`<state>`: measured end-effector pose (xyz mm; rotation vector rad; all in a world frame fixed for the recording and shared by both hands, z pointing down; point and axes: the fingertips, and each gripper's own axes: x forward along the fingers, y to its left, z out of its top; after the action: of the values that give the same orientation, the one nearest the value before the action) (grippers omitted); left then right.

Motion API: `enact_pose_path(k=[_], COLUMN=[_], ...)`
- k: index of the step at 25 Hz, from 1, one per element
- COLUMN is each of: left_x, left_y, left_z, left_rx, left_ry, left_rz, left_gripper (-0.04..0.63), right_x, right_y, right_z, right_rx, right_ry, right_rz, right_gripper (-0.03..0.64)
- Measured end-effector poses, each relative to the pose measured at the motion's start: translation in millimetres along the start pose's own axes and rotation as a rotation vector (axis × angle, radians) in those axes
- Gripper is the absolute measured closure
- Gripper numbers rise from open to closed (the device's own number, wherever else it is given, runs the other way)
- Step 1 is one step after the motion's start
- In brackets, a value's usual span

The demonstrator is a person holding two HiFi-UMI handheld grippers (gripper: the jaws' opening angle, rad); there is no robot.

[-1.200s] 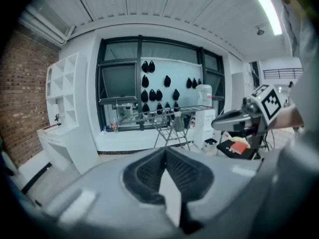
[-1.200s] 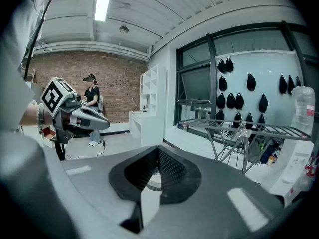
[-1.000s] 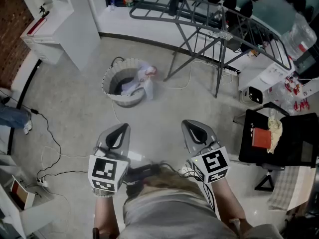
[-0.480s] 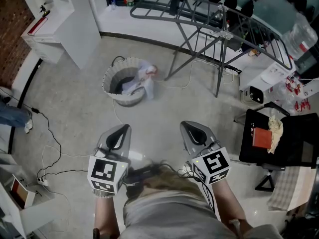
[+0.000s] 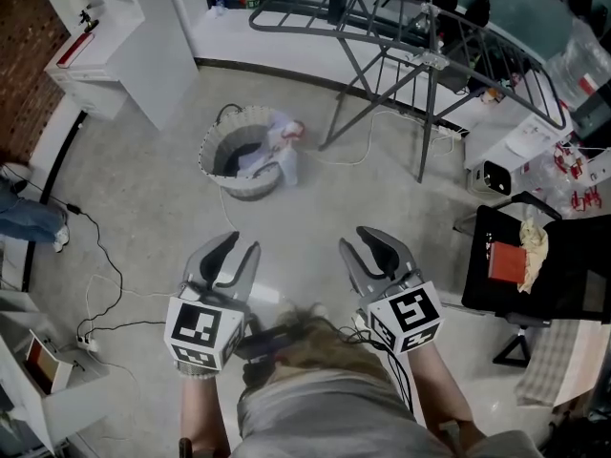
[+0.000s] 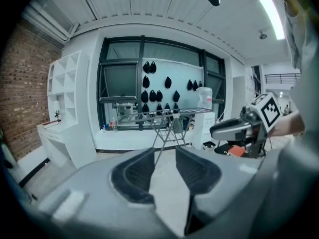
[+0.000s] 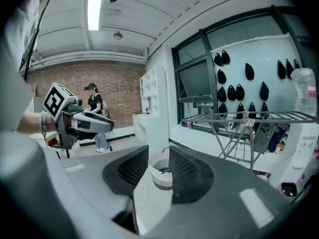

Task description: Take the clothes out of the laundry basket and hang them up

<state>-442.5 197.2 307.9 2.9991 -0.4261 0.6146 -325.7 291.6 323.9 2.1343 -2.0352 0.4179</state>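
A round woven laundry basket (image 5: 221,151) stands on the grey floor, with pale clothes (image 5: 277,146) hanging over its right rim. Behind it is a dark metal drying rack (image 5: 430,36) with nothing on it. My left gripper (image 5: 230,248) and right gripper (image 5: 373,243) hover side by side close to my body, well short of the basket. Both have just been opening and stand open with nothing between their fingers. In the right gripper view the basket (image 7: 161,172) shows far off through the gap of the right gripper (image 7: 159,156). The left gripper (image 6: 164,153) points towards the rack (image 6: 164,116).
A white shelf unit (image 5: 105,27) stands at the back left. Cables (image 5: 105,275) trail over the floor on the left. A black chair (image 5: 535,265) with a red item and a white device (image 5: 501,175) are on the right. A person (image 7: 94,106) stands by the brick wall.
Both grippers' jaws, shut in the earlier frames, now stand apart. The hands have kept their places.
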Motion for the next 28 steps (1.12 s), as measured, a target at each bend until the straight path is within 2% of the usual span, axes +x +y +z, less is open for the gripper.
enact_pose_path(k=[9,17,22,28], left_x=[8,31,60,111], left_y=[-17,-22,2,59], left_z=[14,16,20,35], left_rx=[0.046,0.059,0.063,0.107], left_ry=[-0.054,-0.044,-0.031,-0.044], left_rz=[0.054,0.025,-0.009,-0.037], left_gripper=[0.465,0.463,0.462,0.459], right_x=[-26,-29,-2,58], right_y=[-20,-40,-55,-79], right_z=[-14,-21,-15,0], right_rx=[-0.042,-0.035,-0.024,-0.017], right_ry=[-0.007,-0.011,-0.005,0.005], right_rz=[0.002,-0.033,-0.063,-0.09], right_gripper=[0.502,0.502,0.502,0.502])
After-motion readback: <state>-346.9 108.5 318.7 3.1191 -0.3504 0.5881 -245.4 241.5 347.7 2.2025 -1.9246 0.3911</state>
